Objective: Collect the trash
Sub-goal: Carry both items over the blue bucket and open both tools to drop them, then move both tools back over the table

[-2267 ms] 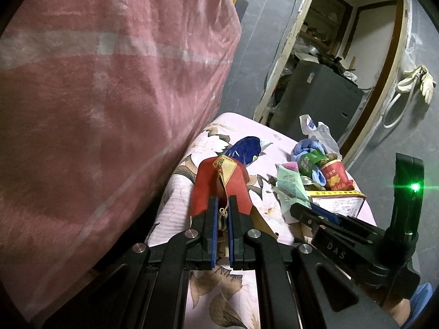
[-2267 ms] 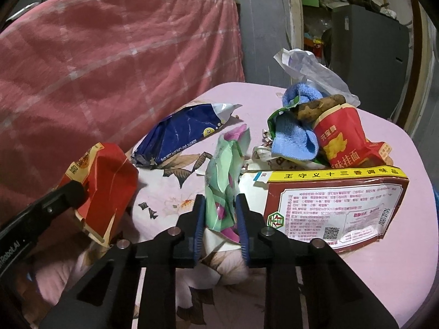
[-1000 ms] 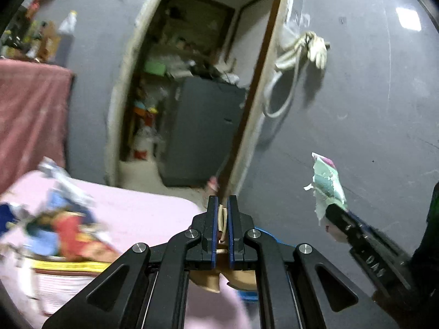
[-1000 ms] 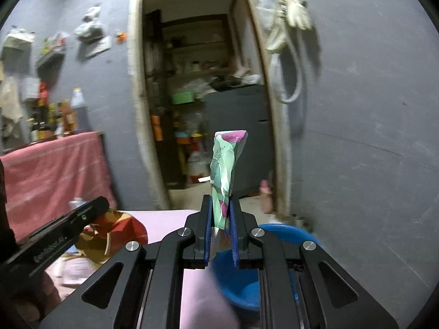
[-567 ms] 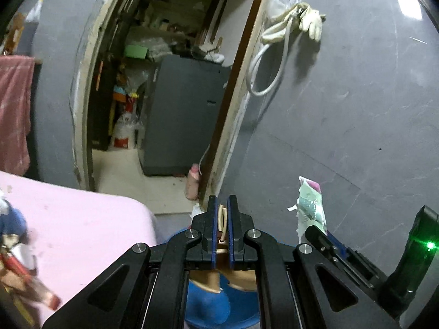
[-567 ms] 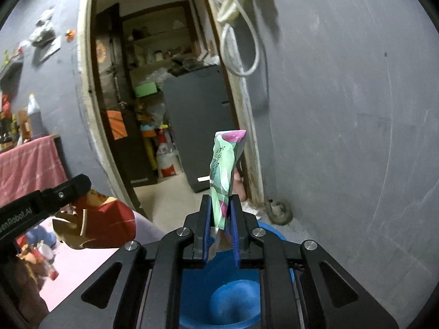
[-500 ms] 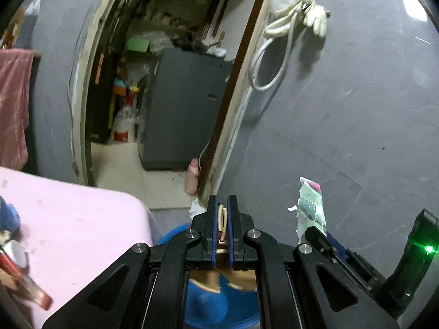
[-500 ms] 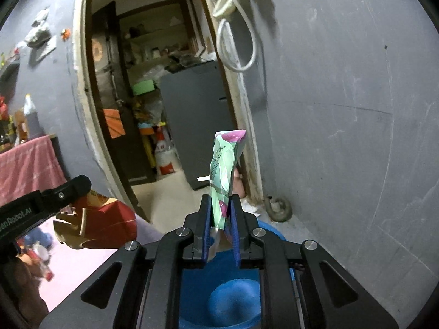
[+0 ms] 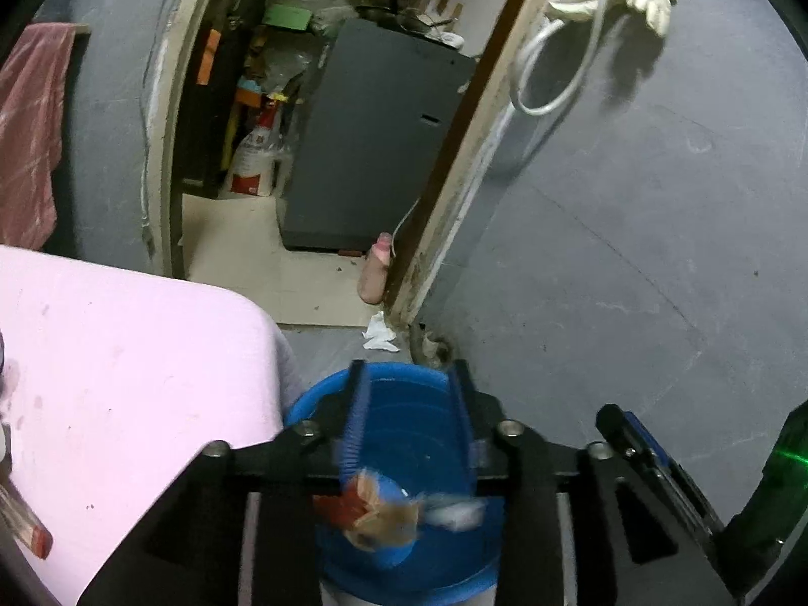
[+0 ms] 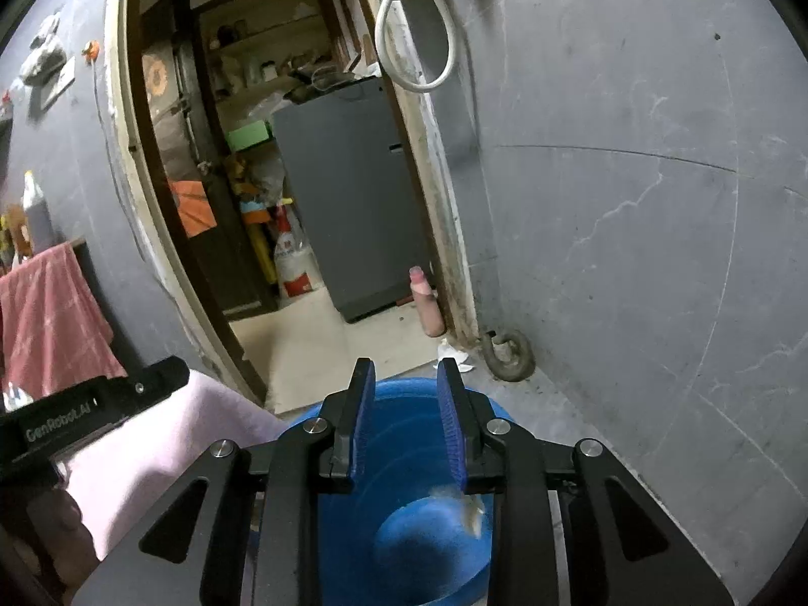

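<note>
Both open over the blue bin (image 9: pixel 404 404) — left gripper (image 9: pixel 410 379), right gripper (image 10: pixel 404 379); red wrapper (image 9: pixel 353 505) dropping in blurred, more trash likely left.

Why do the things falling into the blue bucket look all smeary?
Left wrist view: the red wrapper and pale scrap are motion-blurred as they drop from the open left tongs into the blue bucket. Right wrist view: a pale scrap smears too; walls bend from the fisheye.
</note>
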